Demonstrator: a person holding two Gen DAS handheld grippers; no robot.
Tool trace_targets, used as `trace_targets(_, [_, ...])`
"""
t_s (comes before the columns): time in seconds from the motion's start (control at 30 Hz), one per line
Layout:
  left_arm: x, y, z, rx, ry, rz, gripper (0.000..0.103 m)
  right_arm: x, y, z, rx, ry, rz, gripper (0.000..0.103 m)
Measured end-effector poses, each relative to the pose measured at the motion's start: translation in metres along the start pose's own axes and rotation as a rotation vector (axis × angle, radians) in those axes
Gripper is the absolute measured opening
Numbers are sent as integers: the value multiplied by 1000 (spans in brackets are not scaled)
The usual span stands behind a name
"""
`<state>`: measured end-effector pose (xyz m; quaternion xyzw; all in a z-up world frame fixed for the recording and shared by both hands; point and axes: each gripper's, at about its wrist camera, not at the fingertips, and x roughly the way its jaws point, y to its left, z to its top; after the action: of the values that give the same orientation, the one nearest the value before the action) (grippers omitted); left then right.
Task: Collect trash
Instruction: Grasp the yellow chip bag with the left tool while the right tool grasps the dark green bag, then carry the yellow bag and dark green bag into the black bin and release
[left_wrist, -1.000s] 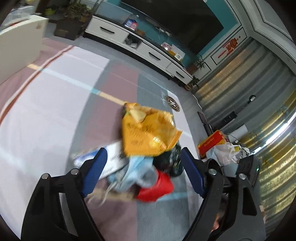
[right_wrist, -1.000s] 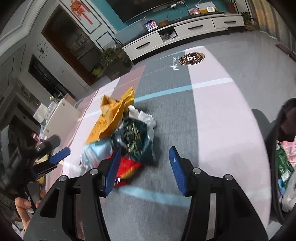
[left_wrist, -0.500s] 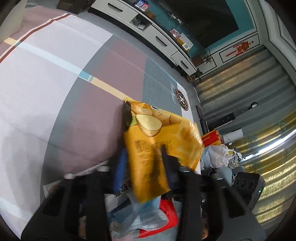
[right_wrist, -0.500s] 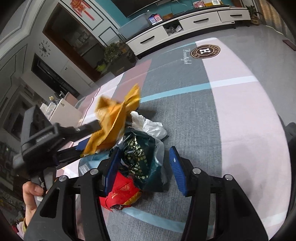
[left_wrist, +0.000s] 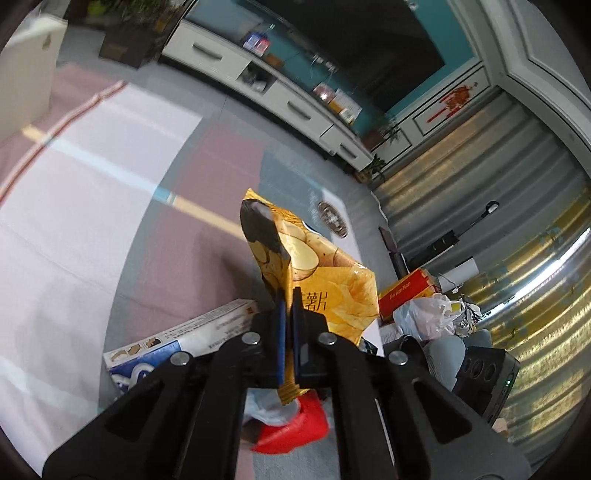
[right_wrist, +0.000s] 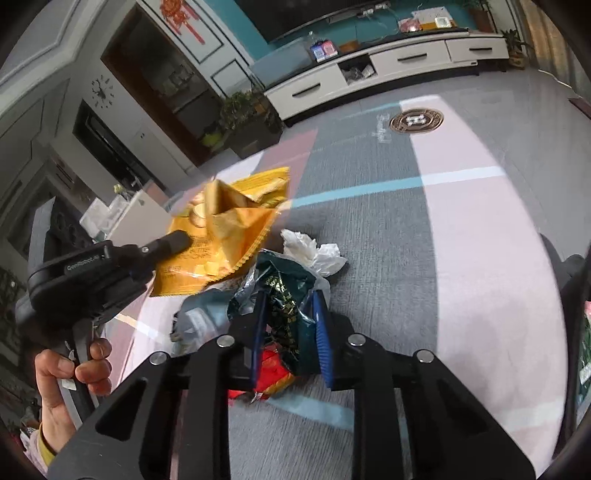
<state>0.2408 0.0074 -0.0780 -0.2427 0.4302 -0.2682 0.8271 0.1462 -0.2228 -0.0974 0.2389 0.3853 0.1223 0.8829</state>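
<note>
A pile of trash lies on the carpet. My left gripper (left_wrist: 287, 297) is shut on the lower edge of a yellow chip bag (left_wrist: 325, 280), which stands up above the pile. In the right wrist view the chip bag (right_wrist: 221, 236) hangs from the left gripper (right_wrist: 177, 240), held by a person's hand (right_wrist: 74, 376). My right gripper (right_wrist: 289, 297) is closing on a dark green foil bag (right_wrist: 280, 280), which fills the gap between its blue pads. Under it lie a red wrapper (right_wrist: 273, 376), a light blue bag (right_wrist: 199, 314) and crumpled white plastic (right_wrist: 314, 251). A white and blue box (left_wrist: 192, 332) lies left of the pile.
A white TV cabinet (right_wrist: 369, 70) runs along the far wall. In the left wrist view a red box (left_wrist: 404, 291), a white plastic bag (left_wrist: 428, 317) and a black device (left_wrist: 484, 373) crowd the right side by the curtain. Striped carpet (right_wrist: 480, 258) spreads around the pile.
My left gripper closed on the yellow chip bag and raised it off the pile. My right gripper moved onto the dark green bag and narrowed around it.
</note>
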Motion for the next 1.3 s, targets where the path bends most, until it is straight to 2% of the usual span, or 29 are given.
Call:
trace_targets(0.13, [-26,-14,-8,27,-49,-9,4,-22,-5,-1,26,-24,16,25])
trace_targets(0.33, [-63,-21,-31,38,-76,-17,4,-59,-10,-14,41,-45,32,25])
trace_targets(0.6, [-93,-36,-71,116,-67,41,4,-93,-6,-47,43,-37,12,25])
trace_targets(0.73, [-100,-45,-94,155,-52,65,4,-107,-5,-61,38,-35,-12,25])
trace_targets(0.93, [-113,-70,-125,269,-60,104,4,-131,-11,-77,33,-55,-57,25])
trace_targets(1.3, [-105,-111,-153,345,4,39,4,-183,-47,-84,116,-167,-97,25])
